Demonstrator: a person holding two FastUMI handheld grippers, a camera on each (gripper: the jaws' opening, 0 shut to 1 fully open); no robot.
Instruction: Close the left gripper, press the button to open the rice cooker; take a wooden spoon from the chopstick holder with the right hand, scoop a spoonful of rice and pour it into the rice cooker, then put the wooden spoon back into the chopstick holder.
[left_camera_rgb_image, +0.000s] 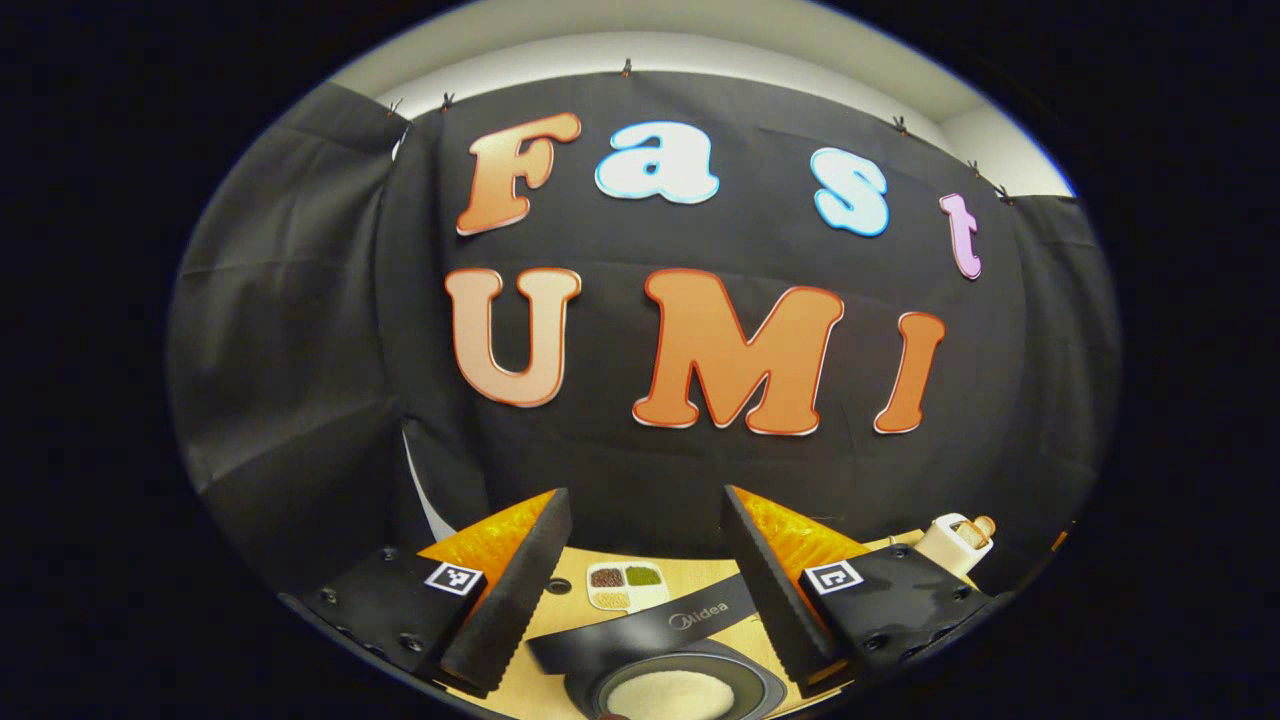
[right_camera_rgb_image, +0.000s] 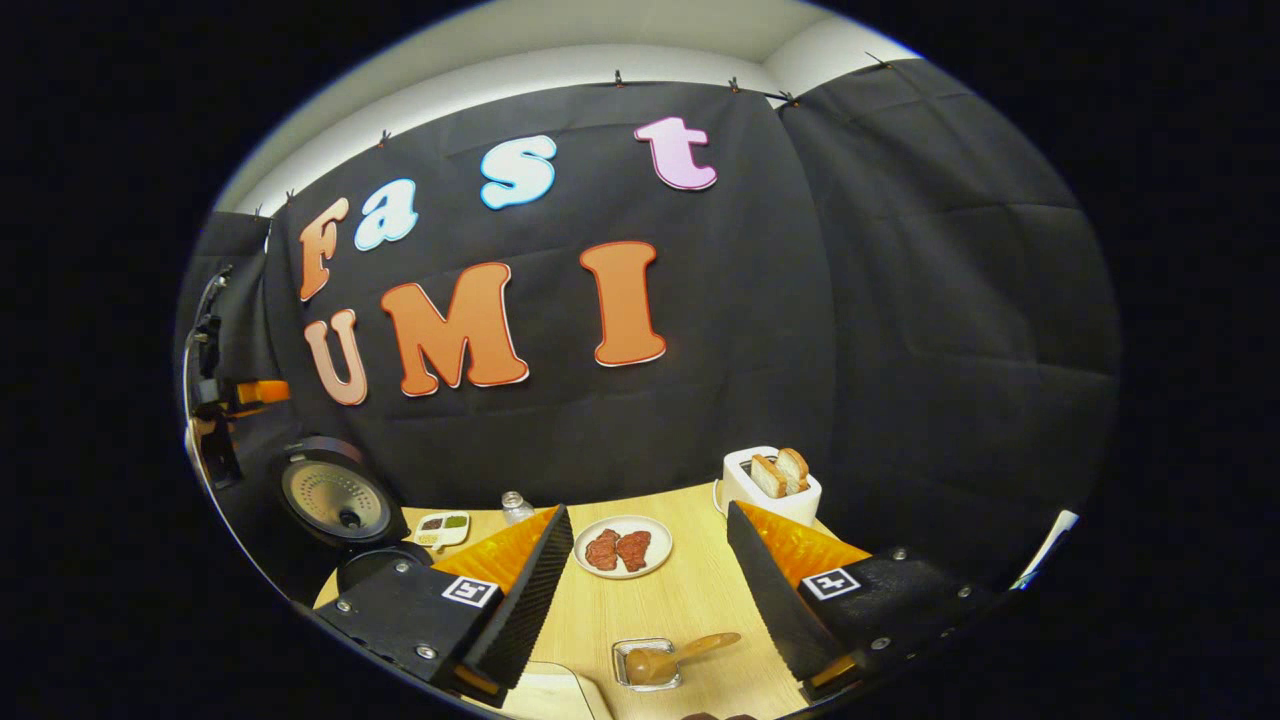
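We see both grippers (left_camera_rgb_image: 640, 590) (right_camera_rgb_image: 650, 590) with fingers apart, the rice cooker (right_camera_rgb_image: 335, 500) open, the wooden spoon (right_camera_rgb_image: 680, 655) in its holder (right_camera_rgb_image: 648, 665).

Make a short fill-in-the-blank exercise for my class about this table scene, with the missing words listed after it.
1. The rice cooker has its lid ____.
2. The wooden spoon lies in a small ____ container.
3. The toaster holds two slices of ____.
4. The white plate between the right gripper's fingers carries pieces of ____.

Missing words: open; clear; bread; meat
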